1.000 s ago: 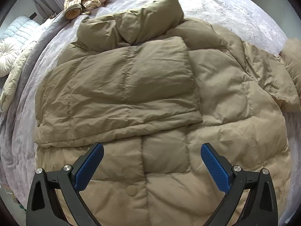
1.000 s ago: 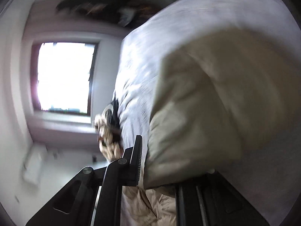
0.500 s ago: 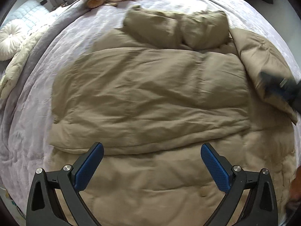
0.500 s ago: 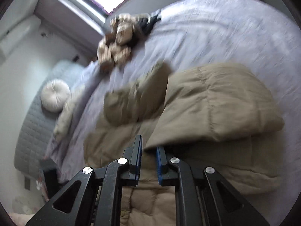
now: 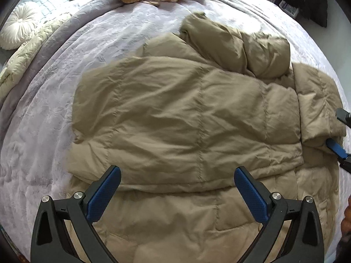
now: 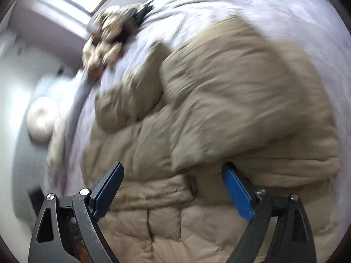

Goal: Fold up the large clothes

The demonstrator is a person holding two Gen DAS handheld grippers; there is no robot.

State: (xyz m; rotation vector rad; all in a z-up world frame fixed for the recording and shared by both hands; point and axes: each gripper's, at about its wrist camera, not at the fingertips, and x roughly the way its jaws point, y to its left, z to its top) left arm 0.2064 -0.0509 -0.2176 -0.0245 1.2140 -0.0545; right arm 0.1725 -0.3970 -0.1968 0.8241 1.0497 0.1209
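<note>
No legible text, label, brand, number or sign appears in either wrist view.

Quilted matt cloth jacket (image 5: 186,118) – puffy and creased – lies on a soft, embossed lilac bedspread (image 5: 65,70).
</note>
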